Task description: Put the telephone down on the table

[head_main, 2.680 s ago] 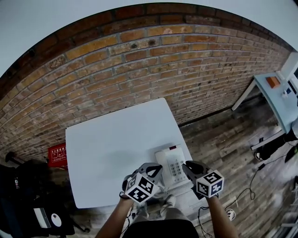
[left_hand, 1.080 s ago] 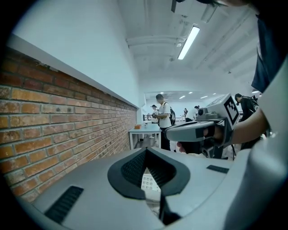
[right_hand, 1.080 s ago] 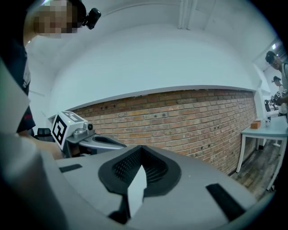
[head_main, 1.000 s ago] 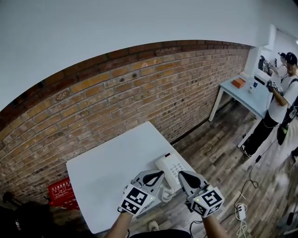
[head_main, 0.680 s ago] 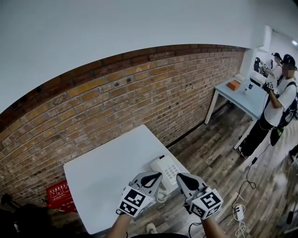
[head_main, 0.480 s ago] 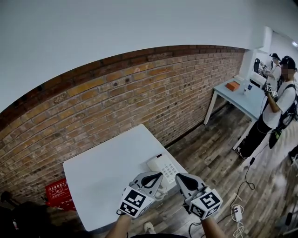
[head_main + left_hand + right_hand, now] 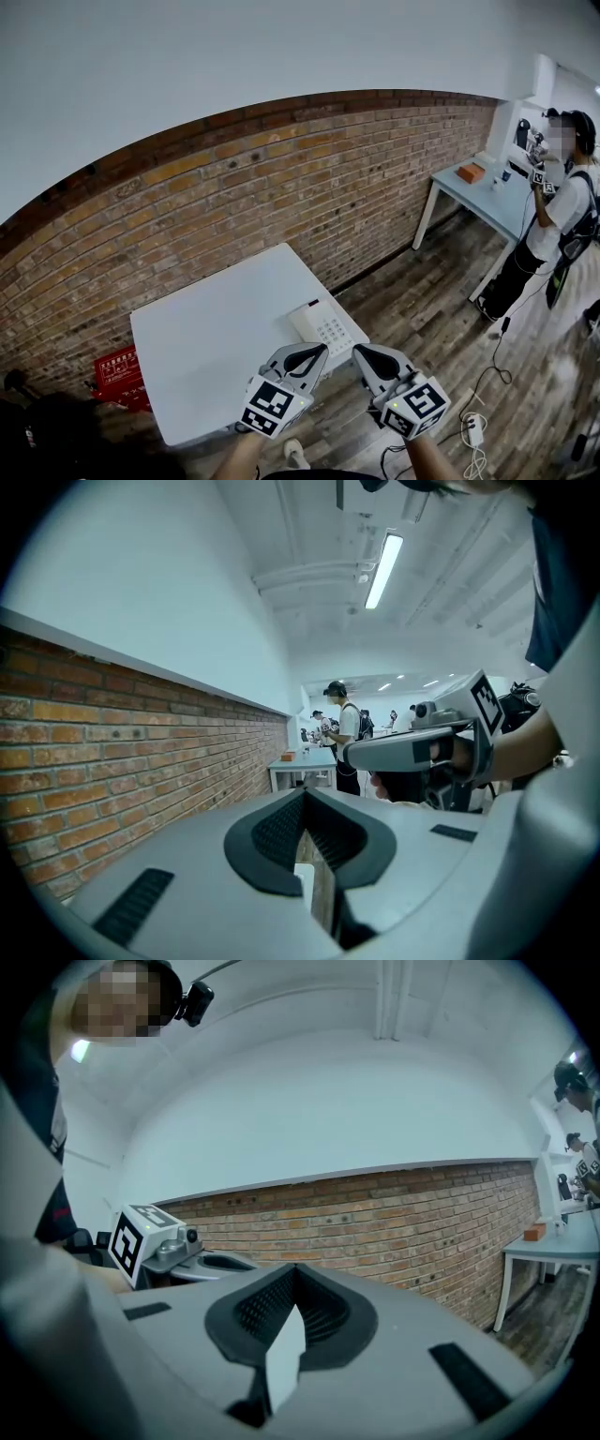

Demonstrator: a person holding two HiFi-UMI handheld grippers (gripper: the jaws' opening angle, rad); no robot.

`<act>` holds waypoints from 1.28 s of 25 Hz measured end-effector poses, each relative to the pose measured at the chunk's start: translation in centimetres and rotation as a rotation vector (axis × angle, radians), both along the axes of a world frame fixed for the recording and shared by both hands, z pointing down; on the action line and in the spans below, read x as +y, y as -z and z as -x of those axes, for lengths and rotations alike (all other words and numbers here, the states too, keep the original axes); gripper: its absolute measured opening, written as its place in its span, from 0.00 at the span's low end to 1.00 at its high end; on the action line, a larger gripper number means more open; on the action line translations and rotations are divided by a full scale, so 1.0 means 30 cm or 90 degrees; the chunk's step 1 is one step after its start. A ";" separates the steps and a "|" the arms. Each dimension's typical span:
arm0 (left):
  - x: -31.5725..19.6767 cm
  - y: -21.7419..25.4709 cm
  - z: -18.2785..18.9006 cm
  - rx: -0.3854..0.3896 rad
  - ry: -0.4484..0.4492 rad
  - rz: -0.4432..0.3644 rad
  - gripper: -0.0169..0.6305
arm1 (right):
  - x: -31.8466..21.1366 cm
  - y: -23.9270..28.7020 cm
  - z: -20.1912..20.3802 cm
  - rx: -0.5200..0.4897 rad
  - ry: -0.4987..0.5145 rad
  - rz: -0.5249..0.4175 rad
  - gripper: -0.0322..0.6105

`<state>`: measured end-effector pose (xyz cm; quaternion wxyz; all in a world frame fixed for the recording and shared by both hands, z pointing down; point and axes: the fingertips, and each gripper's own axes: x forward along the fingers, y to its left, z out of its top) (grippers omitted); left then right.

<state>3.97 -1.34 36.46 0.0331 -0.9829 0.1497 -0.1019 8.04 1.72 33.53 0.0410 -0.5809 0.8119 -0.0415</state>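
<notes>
> Two things, OP: where's the phone right now, and what are your claws doing?

Phone's down. The telephone [image 7: 323, 324] is lying flat on the white table [image 7: 216, 328], over by the right-hand edge near the front corner. My left gripper [image 7: 315, 353] and right gripper [image 7: 364, 354] hover side by side just in front of that corner, near the phone but not touching it. Both are pinched fully closed with nothing between the pads. The tips point up and away toward the brick wall [image 7: 234, 187], not at the phone.

> So is the job done or not?

Looks done to me, honestly. It's on the table and nothing's gripping it. One caveat: it's small in the head view, so I can't tell if the handset sits properly in its cradle. It's also pretty close to the edge.

> What would you do next then?

Probably just back both claws off and leave it alone. If it needs to go further in from the edge, I'd spread one claw's jaws first, come down over the body and slide it inward gently. The person [image 7: 553, 202] by the other table [image 7: 487, 202] is well away, so no worries there.
</notes>
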 end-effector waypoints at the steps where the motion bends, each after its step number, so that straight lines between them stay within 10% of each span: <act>1: 0.017 0.003 -0.004 0.001 0.003 -0.002 0.04 | 0.017 0.003 -0.003 -0.001 0.003 -0.001 0.07; 32: 0.408 0.041 -0.051 0.010 0.102 -0.034 0.04 | 0.405 0.009 -0.057 0.024 0.074 -0.024 0.07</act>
